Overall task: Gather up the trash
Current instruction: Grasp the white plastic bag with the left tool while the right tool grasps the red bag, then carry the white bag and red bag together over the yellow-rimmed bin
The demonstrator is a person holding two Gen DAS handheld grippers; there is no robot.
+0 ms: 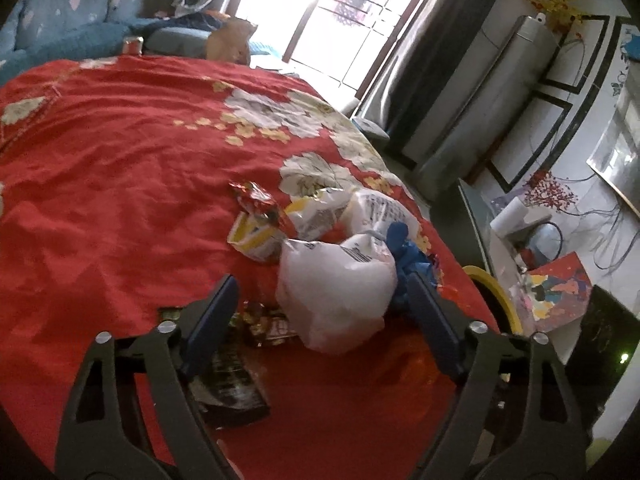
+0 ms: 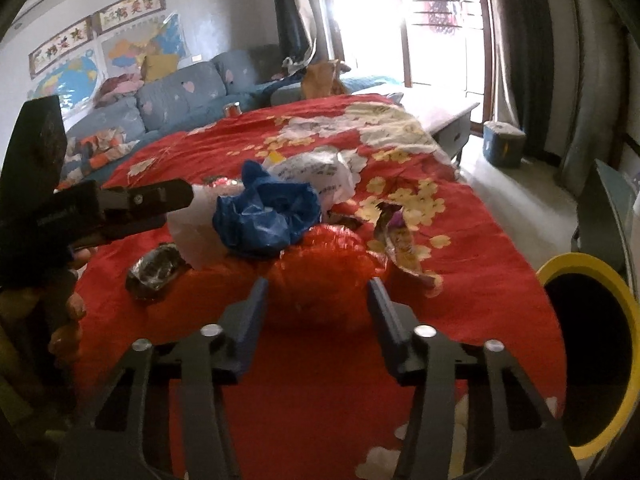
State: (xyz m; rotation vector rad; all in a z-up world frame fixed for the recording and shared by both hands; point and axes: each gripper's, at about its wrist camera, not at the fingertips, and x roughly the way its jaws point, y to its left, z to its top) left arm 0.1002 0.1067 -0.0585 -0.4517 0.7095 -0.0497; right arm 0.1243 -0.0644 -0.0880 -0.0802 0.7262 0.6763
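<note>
Left wrist: white bag (image 1: 336, 292) between fingers (image 1: 430, 312)

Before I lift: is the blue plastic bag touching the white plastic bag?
Touching. In the right wrist view the blue plastic bag lies crumpled against and partly over the white plastic bag, with no red cloth showing between them.

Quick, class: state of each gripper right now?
Left gripper: open, white bag between its fingers, not gripped.
Right gripper: open, at the red bag.
</note>
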